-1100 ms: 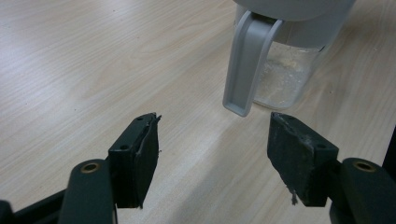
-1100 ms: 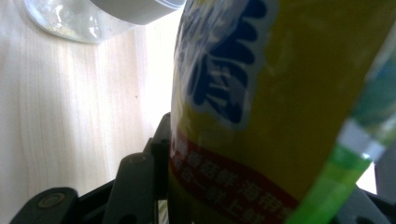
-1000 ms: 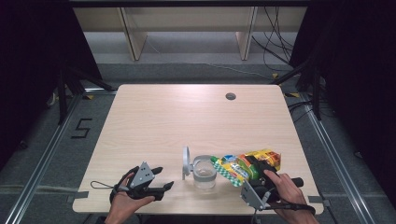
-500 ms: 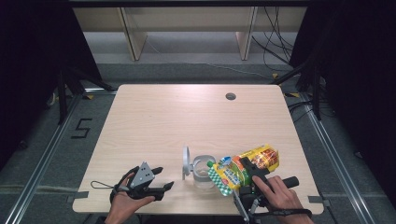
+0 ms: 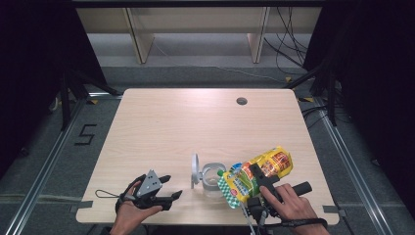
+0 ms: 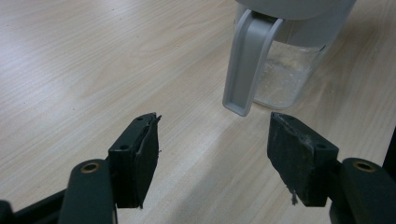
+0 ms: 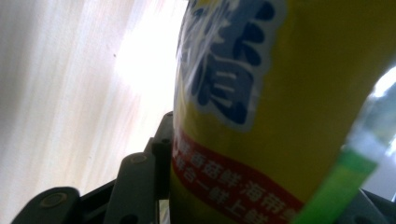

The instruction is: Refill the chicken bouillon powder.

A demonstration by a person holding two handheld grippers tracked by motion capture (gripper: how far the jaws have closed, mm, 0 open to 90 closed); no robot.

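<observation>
Right hand-held gripper has its jaws clamped on the yellow refill pouch, and we're tipping that pouch so its green-checked end hangs over the mouth of the clear jar just beyond the jaw tips. Risk first: the pouch is soft, and in the right gripper view the pouch bulges out well past the jaws, so we judge it could fold or slide in the grip and send its contents onto the desk rather than into the jar. The jar itself looks light, with only a little pale stuff at the bottom, and nothing steadies it, so a nudge from the pouch could shove or tip it. Its flip lid stands up on the side facing our left hand, which leaves the opening narrow to aim at. Over to the left hand-held gripper: jaws spread wide, nothing between them, resting low over the desk. Ahead of it, in the left gripper view, we see the jar and its grey lid strap just past the open fingertips, not touching.
</observation>
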